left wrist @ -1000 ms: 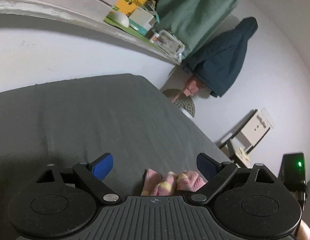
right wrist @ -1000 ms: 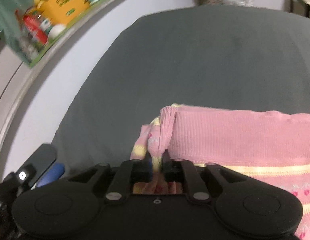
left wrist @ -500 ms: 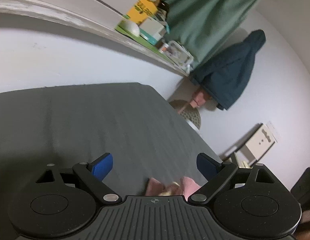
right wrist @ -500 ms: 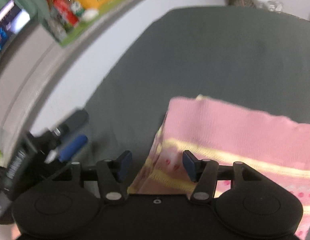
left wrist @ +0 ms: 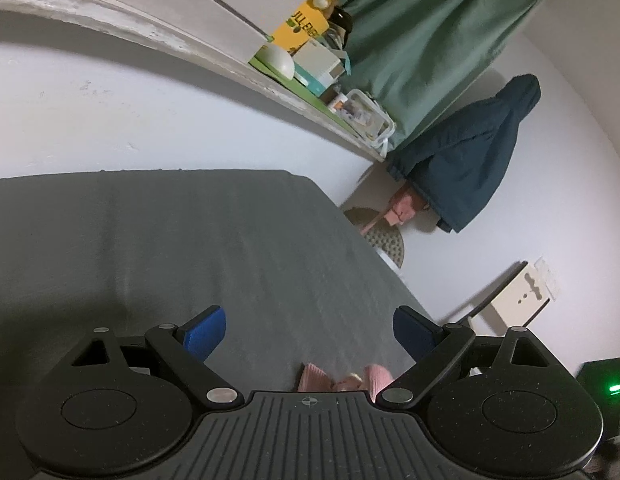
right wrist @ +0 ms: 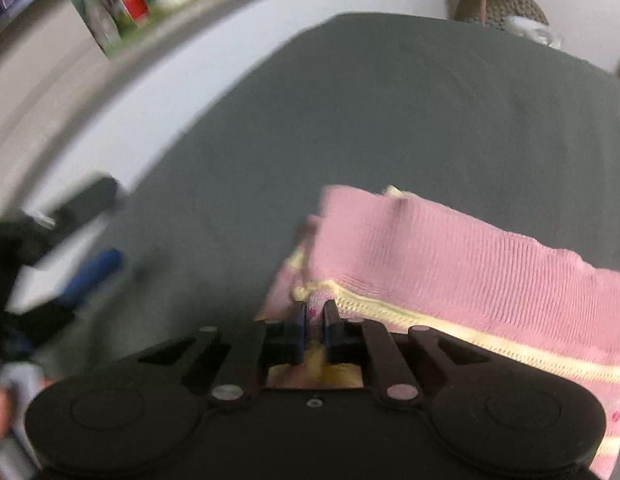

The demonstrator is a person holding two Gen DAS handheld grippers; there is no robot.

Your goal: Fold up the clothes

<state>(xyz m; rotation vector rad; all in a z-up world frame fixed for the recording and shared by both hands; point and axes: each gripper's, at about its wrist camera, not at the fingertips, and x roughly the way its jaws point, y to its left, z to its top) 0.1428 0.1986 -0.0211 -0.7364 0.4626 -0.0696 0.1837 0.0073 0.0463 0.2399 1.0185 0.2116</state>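
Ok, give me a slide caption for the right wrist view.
Right claw, just closed, pinches the pink striped garment lying on the grey bed.

right tool (right wrist: 314, 314) reopened, then its jaws closed again on the pink garment (right wrist: 450, 264).

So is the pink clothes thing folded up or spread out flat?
Folded, at least at this end: the pink garment shows stacked layers at its left edge on the grey bed. The rest runs out of view.

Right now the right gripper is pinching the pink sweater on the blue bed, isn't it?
Almost. The bed cover is dark grey, not blue, as the right wrist view shows. The rest holds: the right gripper has just been closing and is shut on the pink sweater.
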